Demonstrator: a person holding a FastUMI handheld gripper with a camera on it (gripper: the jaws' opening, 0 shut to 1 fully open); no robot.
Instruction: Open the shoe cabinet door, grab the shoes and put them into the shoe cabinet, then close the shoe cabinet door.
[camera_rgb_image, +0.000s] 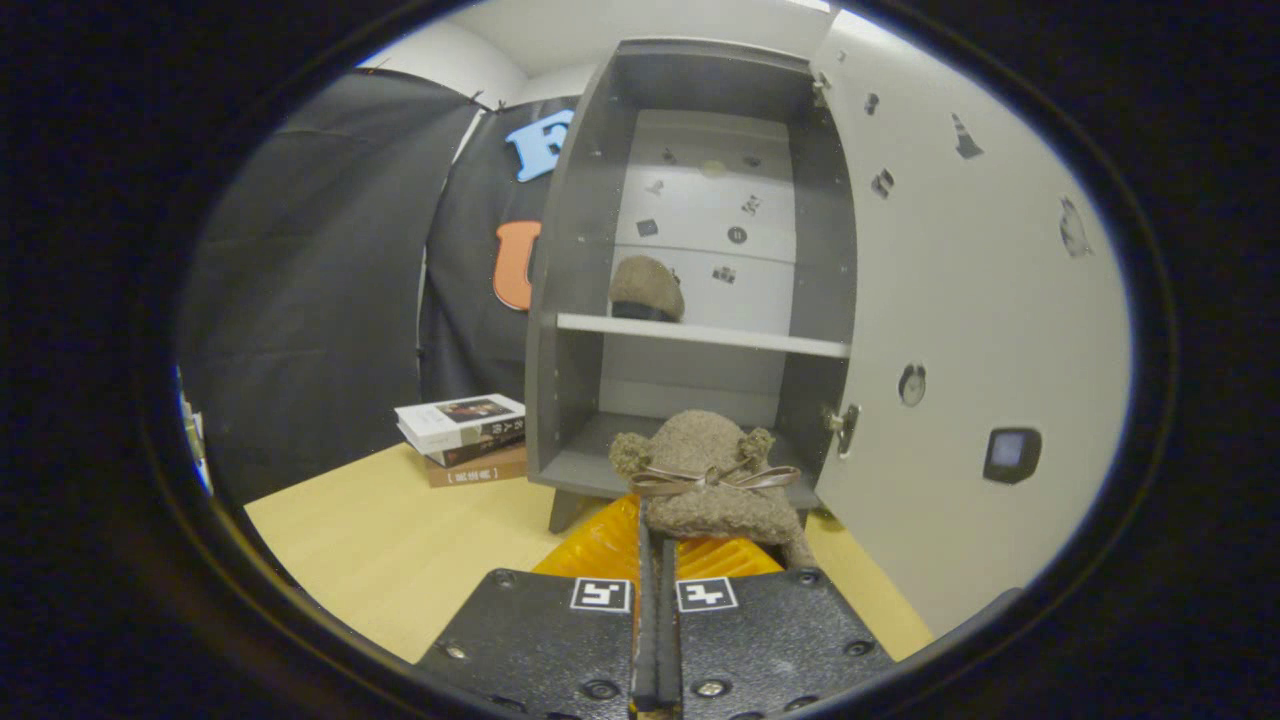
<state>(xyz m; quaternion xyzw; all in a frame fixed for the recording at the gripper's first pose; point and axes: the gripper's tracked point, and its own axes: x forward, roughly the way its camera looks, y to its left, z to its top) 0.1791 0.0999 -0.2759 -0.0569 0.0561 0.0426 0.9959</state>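
Gripper (655, 525) clenched on a fuzzy brown shoe (708, 478), seemingly by its heel, just before the open shoe cabinet (575, 300); a second shoe (646, 288) sits on the cabinet's middle shelf (740, 338).

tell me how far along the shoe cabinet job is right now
Done: the cabinet door stands open, and one brown shoe already sits on the middle shelf. In hand: the gripper is shut on the second shoe, the one with a ribbon bow, held just in front of the bottom compartment. Left: set that shoe inside, let go, then close the door.
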